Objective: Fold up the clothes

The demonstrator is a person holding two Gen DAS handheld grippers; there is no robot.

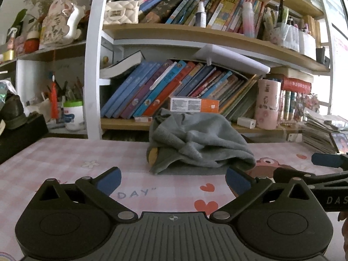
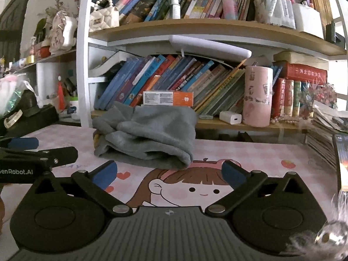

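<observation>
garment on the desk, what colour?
Grey garment, with a yellow-orange patch at its left edge; clearest in the right wrist view.

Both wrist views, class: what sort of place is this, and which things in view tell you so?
Probably a study desk in a home bedroom. Leaning books crowd the wooden shelves, pens stand in a cup, and a pink cartoon desk mat lies under the crumpled grey garment.
</observation>
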